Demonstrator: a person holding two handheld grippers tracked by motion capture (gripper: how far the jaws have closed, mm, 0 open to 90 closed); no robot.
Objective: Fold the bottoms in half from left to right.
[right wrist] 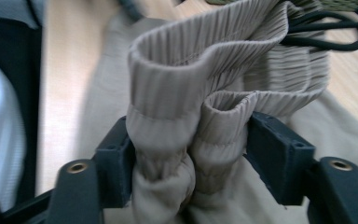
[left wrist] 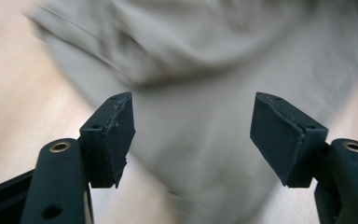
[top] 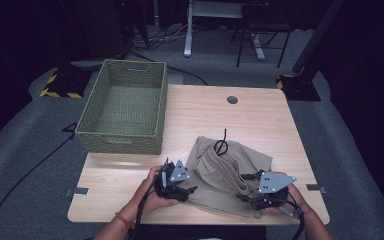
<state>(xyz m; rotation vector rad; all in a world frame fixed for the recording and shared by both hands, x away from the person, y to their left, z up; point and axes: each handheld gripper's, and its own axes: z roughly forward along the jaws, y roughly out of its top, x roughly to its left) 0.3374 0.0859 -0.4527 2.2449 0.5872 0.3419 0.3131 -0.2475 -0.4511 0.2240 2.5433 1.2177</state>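
Both grippers work beige shorts at the table's near edge.
High view: woven basket far-left, well apart. Left gripper view: jaws apart over blurred cloth. Right gripper view: jaws clamp the ribbed waistband; black drawcord beyond.

No writing, label, brand or number could be read anywhere in the three views. The only sign-like marking was the yellow-and-black hazard striping on a dark base on the floor beyond the desk, and it carried no words.
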